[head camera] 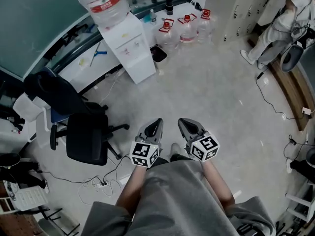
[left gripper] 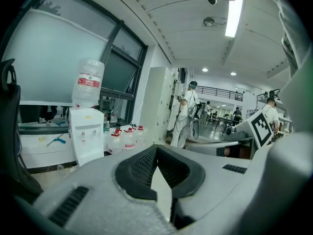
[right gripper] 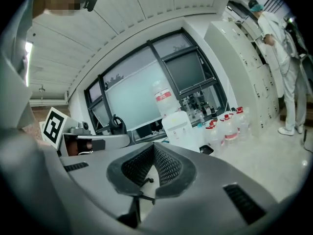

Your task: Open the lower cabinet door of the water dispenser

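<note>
The white water dispenser (head camera: pixel 129 45) stands far ahead at the upper left, against the window wall, with a large bottle (head camera: pixel 101 1) on top. Its lower cabinet door (head camera: pixel 141 65) looks closed. In the left gripper view the dispenser (left gripper: pixel 85 133) is small and distant at the left. In the right gripper view the dispenser (right gripper: pixel 178 129) sits just right of centre. My left gripper (head camera: pixel 158 122) and right gripper (head camera: pixel 183 122) hang side by side above my lap, well short of the dispenser. Both are shut and hold nothing, as the left gripper (left gripper: pixel 156 151) and right gripper (right gripper: pixel 154 146) show up close.
A black office chair (head camera: pixel 86 132) stands to my left. Several full water bottles (head camera: pixel 184 31) and a black bin (head camera: pixel 158 53) sit right of the dispenser. A person in white (head camera: pixel 280 28) stands at the far right. Cables and a power strip (head camera: pixel 101 183) lie on the floor.
</note>
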Demonstrator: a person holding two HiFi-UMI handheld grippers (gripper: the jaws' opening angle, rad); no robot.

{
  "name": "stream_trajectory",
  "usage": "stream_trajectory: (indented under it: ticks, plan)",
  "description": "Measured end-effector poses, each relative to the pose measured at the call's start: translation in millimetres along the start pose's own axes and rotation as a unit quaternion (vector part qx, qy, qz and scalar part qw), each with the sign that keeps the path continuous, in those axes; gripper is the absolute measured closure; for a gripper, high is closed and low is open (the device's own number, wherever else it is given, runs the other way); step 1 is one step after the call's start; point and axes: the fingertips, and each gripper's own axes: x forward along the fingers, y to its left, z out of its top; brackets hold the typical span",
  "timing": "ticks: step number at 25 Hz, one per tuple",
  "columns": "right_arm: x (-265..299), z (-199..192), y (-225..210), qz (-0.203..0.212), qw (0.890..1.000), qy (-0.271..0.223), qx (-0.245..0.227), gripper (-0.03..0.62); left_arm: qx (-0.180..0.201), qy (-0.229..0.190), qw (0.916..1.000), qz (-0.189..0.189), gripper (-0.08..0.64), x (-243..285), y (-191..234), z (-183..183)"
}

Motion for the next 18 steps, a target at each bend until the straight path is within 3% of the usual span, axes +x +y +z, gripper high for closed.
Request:
stream_trajectory:
  ticks: [10,18]
  plan:
    - [45,15,-27,-0.001,1.0,0.004,0.005,0.583,-0.008,0.007,0.9999,0.001,0.551,36,36,8]
    - [103,30,-53,-0.022,1.0,0.004,0.013,0.583,-0.011,0.013,0.9996,-0.023,0.55,78,85,18]
